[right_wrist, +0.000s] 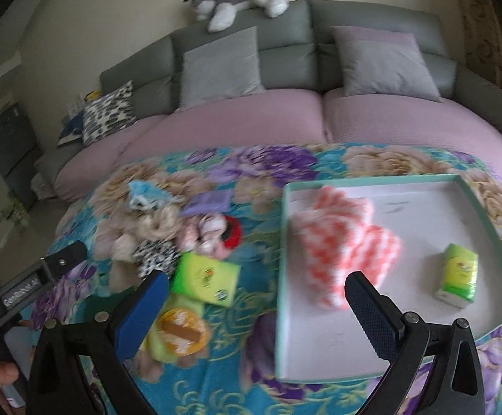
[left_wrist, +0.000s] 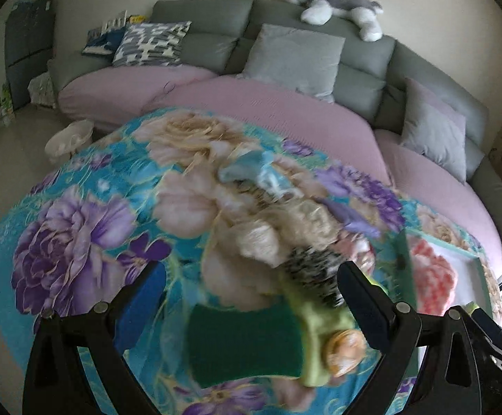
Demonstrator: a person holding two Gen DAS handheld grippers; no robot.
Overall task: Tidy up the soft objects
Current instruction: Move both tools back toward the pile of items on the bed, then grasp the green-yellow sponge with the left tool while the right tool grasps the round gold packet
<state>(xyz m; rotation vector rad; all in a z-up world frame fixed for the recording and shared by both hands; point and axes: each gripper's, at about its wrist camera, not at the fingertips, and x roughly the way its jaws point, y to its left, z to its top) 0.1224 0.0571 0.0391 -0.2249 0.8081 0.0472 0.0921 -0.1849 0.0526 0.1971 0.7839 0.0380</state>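
Note:
A floral cloth (left_wrist: 78, 207) covers the table. My left gripper (left_wrist: 251, 283) is open above a dark green sponge (left_wrist: 244, 342), with a green tissue pack (left_wrist: 320, 325) and a pile of soft cloths (left_wrist: 285, 228) beside it. My right gripper (right_wrist: 258, 294) is open and empty, hovering between that pile (right_wrist: 154, 228) and a teal-rimmed white tray (right_wrist: 424, 204). In the tray lie a pink-and-white checked cloth (right_wrist: 344, 242) and a green tissue pack (right_wrist: 458, 276). Another green pack (right_wrist: 206, 273) and a round orange item (right_wrist: 182, 335) lie left of the tray.
A grey sofa with pink seat covers (right_wrist: 251, 124) and cushions (right_wrist: 386, 65) stands behind the table. A plush husky (left_wrist: 337, 3) lies on the sofa back. The left gripper's body (right_wrist: 43, 276) shows at the right wrist view's left edge.

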